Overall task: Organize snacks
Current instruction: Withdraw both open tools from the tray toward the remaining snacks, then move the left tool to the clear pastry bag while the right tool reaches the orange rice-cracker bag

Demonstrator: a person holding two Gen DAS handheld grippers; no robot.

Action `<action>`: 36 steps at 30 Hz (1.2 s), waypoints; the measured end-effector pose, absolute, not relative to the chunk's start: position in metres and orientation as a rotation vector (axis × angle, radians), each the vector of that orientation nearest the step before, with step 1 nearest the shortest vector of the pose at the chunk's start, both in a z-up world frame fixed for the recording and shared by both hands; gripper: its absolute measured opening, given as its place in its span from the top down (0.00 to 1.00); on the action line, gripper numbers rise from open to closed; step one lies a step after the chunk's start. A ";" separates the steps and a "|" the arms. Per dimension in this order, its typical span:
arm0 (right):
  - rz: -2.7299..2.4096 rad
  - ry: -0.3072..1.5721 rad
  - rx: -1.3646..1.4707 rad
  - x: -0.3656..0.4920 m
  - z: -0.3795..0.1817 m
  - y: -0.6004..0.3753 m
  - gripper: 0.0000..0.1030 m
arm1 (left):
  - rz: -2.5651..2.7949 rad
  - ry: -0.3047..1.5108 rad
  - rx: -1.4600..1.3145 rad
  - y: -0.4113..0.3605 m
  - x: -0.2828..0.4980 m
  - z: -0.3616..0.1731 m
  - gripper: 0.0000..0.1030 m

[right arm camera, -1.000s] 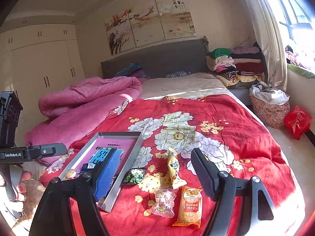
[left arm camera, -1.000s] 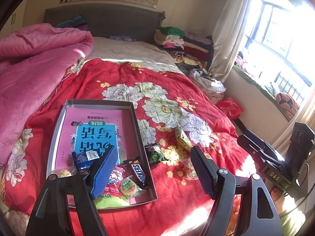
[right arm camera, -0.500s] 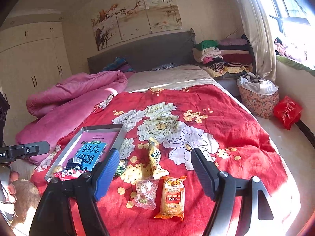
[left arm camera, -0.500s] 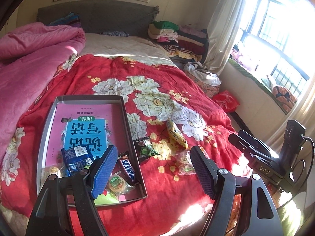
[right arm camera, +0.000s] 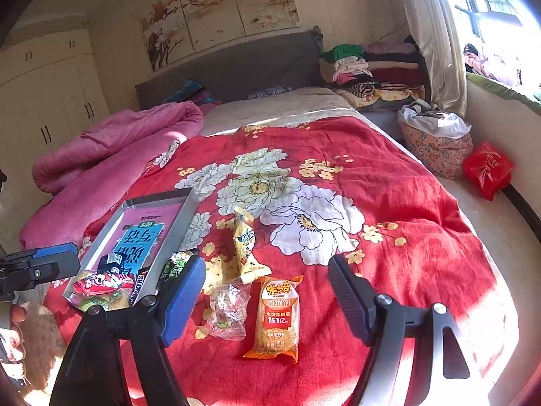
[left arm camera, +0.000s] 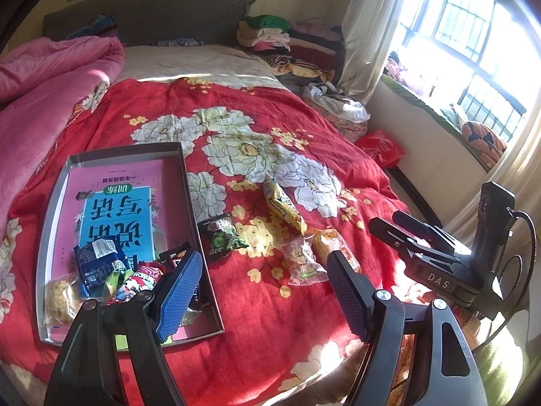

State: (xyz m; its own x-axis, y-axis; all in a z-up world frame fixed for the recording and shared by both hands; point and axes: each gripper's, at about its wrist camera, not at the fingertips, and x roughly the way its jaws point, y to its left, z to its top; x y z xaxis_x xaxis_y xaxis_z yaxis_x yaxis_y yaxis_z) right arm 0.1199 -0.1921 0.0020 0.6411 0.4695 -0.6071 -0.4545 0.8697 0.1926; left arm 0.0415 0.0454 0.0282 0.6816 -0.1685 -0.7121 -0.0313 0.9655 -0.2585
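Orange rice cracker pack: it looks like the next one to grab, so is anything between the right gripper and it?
Nothing visible. The orange rice cracker pack lies flat on the red blanket, the open right gripper above it; a clear candy bag sits beside it.

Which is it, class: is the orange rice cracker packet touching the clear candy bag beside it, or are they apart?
Apart. In the right wrist view, a strip of red bedspread shows between the orange rice cracker packet and the clear candy bag along their facing sides.
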 end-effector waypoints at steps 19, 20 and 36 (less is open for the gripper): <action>0.512 0.787 -0.057 0.128 -0.027 -0.182 0.28 | -0.114 0.905 -0.248 0.018 0.068 0.004 0.25; 0.512 0.793 -0.061 0.128 -0.029 -0.182 0.28 | -0.117 0.911 -0.249 0.016 0.071 0.001 0.25; 0.503 0.939 -0.098 0.145 -0.063 -0.177 0.28 | -0.121 1.017 -0.282 0.004 0.107 -0.036 0.25</action>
State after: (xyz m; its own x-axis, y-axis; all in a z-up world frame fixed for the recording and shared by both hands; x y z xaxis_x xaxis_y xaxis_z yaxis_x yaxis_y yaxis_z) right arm 0.1447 -0.1767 -0.0628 0.4849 0.3702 -0.7924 -0.4539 0.8810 0.1339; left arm 0.1069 0.0035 -0.0359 0.5230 -0.2300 -0.8207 -0.0305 0.9572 -0.2877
